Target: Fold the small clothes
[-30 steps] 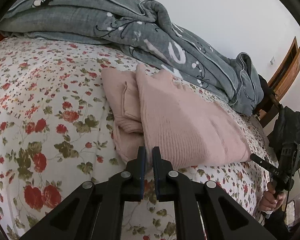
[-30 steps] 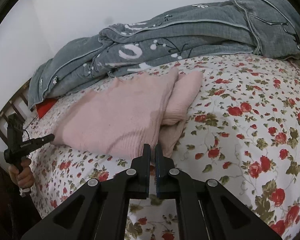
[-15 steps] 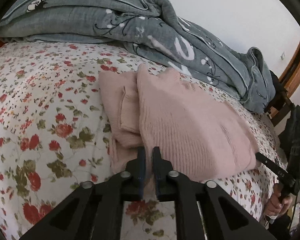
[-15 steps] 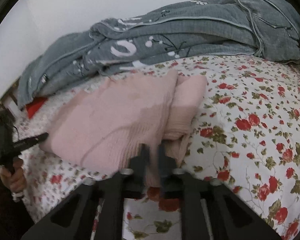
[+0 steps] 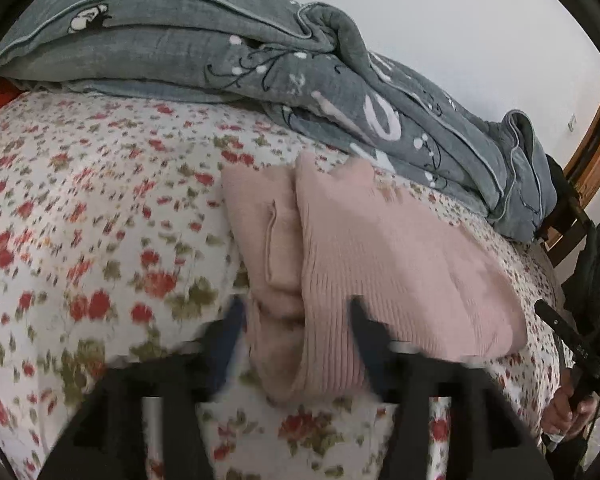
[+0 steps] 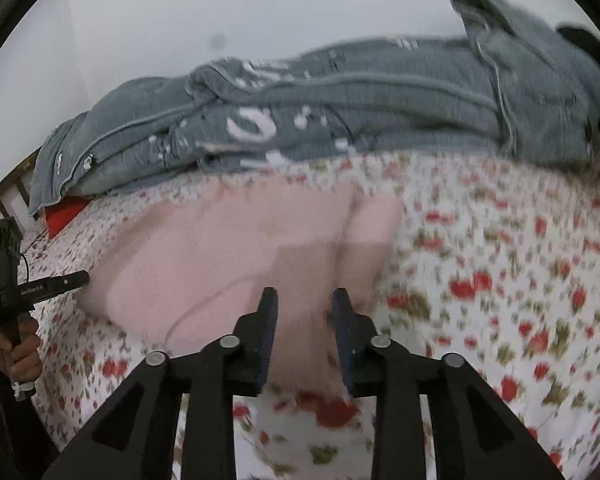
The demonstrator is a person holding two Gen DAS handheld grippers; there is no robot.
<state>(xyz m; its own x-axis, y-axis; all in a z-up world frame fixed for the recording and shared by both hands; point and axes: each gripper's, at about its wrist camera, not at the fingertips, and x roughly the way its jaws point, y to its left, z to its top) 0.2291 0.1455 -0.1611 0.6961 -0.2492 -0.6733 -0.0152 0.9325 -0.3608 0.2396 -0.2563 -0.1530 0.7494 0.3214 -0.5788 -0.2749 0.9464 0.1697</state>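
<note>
Both sets of jaws stand apart and hold nothing. The left gripper has its jaws spread wide astride the near end of the pink sweater, one finger on each side of the bunched hem, and the right gripper has its jaws parted around the near edge of the same garment, with knit showing between the pads. The sweater lies on the bed, roughly in the middle of the flowered sheet, already doubled lengthwise with a sleeve tucked along its left side as the left camera sees it. The step in hand looks like taking hold of the near hem for the next fold, so each gripper should probably go low enough to catch all the stacked layers and none of the sheet, close squarely, and then both should lift together so the fold stays even. A one-layer pinch could pull the stack apart. Much is hard to read: both views are smeared by motion, the left fingers most of all, so whether any pad touches cloth cannot be told. The sweater's underside and far edge are hidden, and the grey quilt beyond it covers the far side of the bed. Each camera catches the other gripper only at the frame edge.
</note>
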